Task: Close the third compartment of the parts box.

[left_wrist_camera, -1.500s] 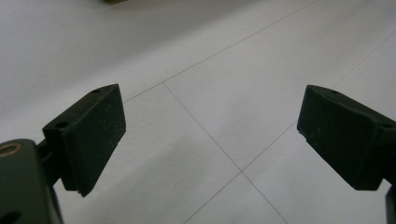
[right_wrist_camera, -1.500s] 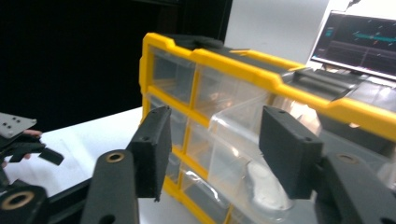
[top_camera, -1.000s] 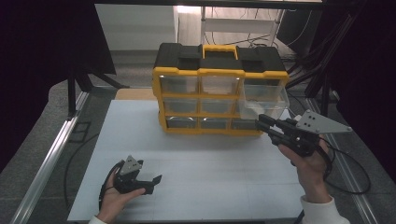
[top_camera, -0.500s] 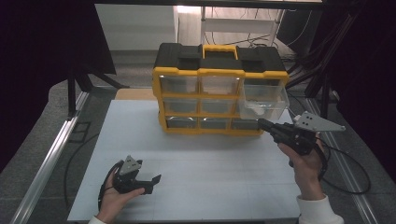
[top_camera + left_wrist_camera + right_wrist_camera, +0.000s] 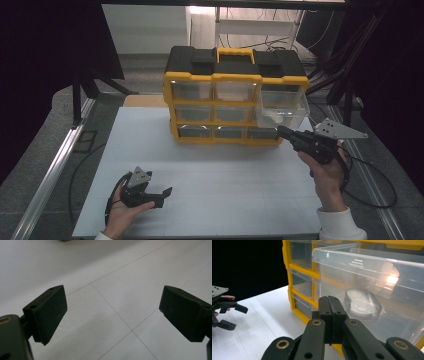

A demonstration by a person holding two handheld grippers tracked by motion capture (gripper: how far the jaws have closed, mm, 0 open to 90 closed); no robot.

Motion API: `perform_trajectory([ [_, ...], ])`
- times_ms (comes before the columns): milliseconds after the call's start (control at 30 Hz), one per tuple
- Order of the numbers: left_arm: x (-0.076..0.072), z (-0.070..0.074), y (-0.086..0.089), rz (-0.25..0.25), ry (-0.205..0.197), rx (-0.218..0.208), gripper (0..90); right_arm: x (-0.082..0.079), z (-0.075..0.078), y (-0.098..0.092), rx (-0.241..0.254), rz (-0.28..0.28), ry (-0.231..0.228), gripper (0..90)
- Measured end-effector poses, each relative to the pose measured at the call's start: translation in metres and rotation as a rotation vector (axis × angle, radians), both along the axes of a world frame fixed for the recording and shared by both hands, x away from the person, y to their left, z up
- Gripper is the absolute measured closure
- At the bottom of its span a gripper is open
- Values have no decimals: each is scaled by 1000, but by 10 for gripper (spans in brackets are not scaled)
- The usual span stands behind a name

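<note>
Right hand-held gripper [image 5: 281,131]: jaws pressed flat together with nothing between them, having just been closing; the tip sits just below and in front of the pulled-out drawer, near its front wall. Whether it touches the plastic is hard to tell from the high view.
Left hand-held gripper [image 5: 167,191]: jaws spread wide and empty, resting low over the near left part of the tabletop, well apart from the cabinet; in its own view bare white surface lies between the two pads.
Drawer [image 5: 282,107]: clear plastic, drawn out from the right column of the cabinet, in the upper rows, and standing forward of the other fronts.
Object in drawer [image 5: 362,305]: a pale oval piece lying on the drawer floor, seen through the clear wall in the right gripper view, just beyond the closed jaw tips.
Cabinet [image 5: 235,62]: black and yellow parts organiser with a yellow handle on top, standing upright at the far side of the tabletop; its other clear drawers are pushed in.
Tabletop [image 5: 210,170]: white, marked with thin grid lines.
</note>
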State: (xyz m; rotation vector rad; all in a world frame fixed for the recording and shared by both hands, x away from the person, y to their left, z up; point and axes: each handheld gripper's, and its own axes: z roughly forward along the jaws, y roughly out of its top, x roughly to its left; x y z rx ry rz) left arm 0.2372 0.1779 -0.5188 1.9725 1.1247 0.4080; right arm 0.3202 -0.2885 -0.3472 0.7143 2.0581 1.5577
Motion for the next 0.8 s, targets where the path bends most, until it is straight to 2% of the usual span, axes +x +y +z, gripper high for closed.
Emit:
perform_trajectory([
  [800, 0, 0, 0, -3, -2, 1, 83, 12, -3, 0, 4, -43, 3, 899],
])
